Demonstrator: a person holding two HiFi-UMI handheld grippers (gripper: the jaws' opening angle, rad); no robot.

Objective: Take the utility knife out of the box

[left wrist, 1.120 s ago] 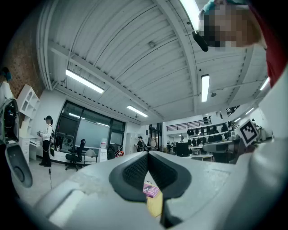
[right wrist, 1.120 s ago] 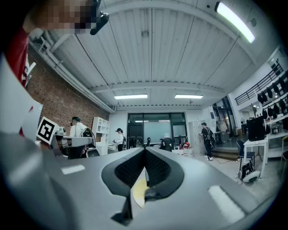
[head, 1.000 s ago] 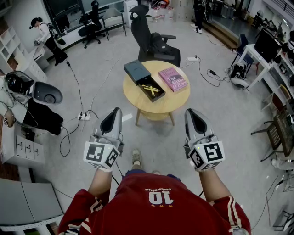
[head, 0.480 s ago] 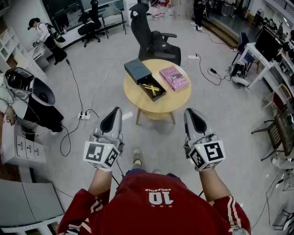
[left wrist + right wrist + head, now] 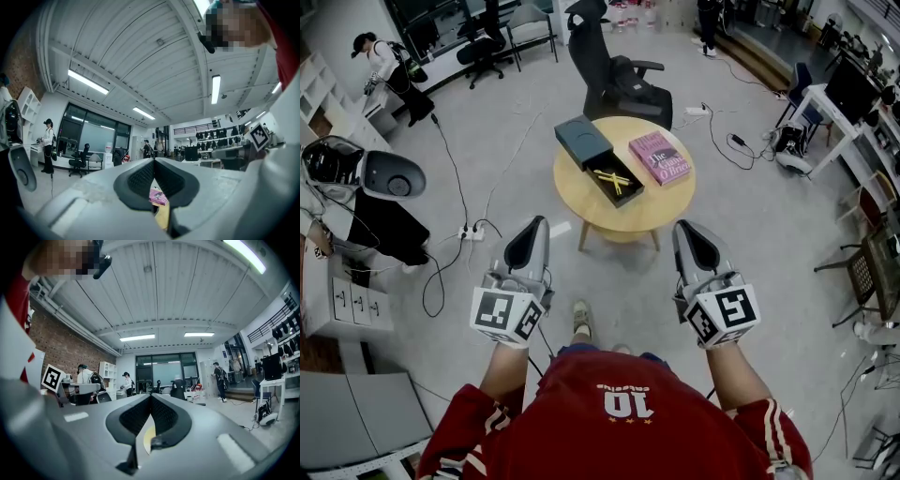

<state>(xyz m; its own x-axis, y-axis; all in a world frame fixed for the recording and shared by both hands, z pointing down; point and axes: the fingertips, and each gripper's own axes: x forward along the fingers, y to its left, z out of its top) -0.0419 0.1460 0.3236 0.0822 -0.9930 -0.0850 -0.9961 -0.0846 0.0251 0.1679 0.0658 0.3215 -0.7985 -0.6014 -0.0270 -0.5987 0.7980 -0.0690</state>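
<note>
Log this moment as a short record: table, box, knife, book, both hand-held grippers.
table: round wooden table, ahead of the person
box: dark box on the table, drawer pulled out
knife: yellow utility knife lying in the open drawer
book: pink book flat on the table, right of the box in the head view
left: left hand-held gripper shut, empty, short of the table
right: right hand-held gripper shut, empty, short of the table
behind table: black office chair

left tool (image 5: pixel 537 225) jaws together | right tool (image 5: pixel 685 227) jaws together | both apparently level
</note>
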